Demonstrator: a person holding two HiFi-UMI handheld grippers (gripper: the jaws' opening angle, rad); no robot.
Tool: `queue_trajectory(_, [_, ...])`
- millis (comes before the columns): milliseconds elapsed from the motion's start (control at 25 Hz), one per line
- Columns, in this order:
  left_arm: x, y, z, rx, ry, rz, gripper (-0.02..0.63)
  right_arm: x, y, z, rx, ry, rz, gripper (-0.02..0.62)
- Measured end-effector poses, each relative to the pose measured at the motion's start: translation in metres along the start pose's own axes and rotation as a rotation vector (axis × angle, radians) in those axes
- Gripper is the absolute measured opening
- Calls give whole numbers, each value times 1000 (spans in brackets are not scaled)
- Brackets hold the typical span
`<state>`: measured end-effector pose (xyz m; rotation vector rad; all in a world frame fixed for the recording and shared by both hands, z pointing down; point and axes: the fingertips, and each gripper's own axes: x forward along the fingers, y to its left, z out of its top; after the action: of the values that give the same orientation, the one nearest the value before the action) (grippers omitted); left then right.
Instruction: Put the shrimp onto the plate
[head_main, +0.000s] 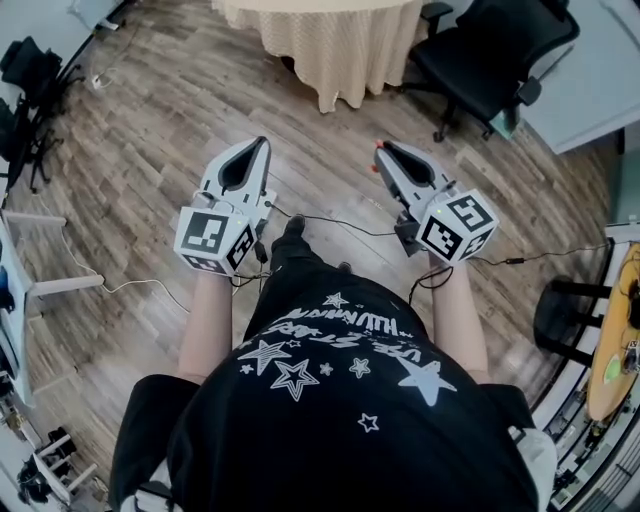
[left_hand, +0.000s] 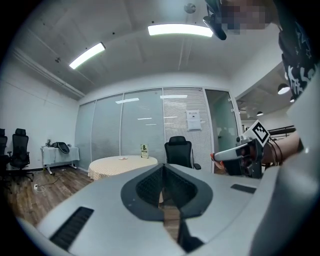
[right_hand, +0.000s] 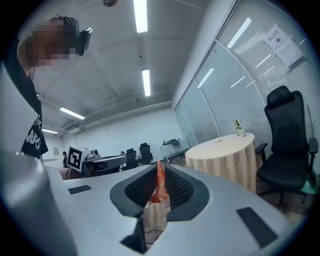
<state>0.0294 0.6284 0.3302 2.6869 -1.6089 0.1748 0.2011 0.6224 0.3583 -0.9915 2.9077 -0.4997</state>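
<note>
Standing well short of the round table (head_main: 330, 45), the person holds both grippers out at waist level over the wood floor (head_main: 150, 150). Right gripper (right_hand: 159, 170): jaws closed on the shrimp (right_hand: 159, 186), an orange piece pinched upright between them with its thin end projecting past the tips; the same orange shows at that gripper's nose in the head view. Left gripper (left_hand: 162, 175): jaws together, nothing between them. No plate is positively identified; a small flat item (right_hand: 218, 140) lies on the tablecloth near a standing card (right_hand: 238, 126), too small to name. Assessment: transport step, early in the task. To do it well, hold the grip steady and the gripper level on the walk to the table, pass clear of the black office chair (head_main: 490, 50) beside it, confirm the plate before lowering, and part the jaws only once the shrimp is low over it. The hold looks narrow; a jolt could drop the shrimp
</note>
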Motion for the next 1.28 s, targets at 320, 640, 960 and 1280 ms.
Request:
queue_trajectory(320, [21,-10,-16,-12,64,-15,6,-14,-17,-16,42,-2,-36,48])
queue_trajectory(640, [56,13,-34,-52,105,-51,6,24,-51,-15,89,29,-57,48])
queue_trajectory(960, [128,84,-34,-79,96,-51,6,95,-105,4,85,73,-63,48])
queue_trajectory(1280, [178,151,-29,-85,92,-47,6,179,-147,29,107,84,-67,48])
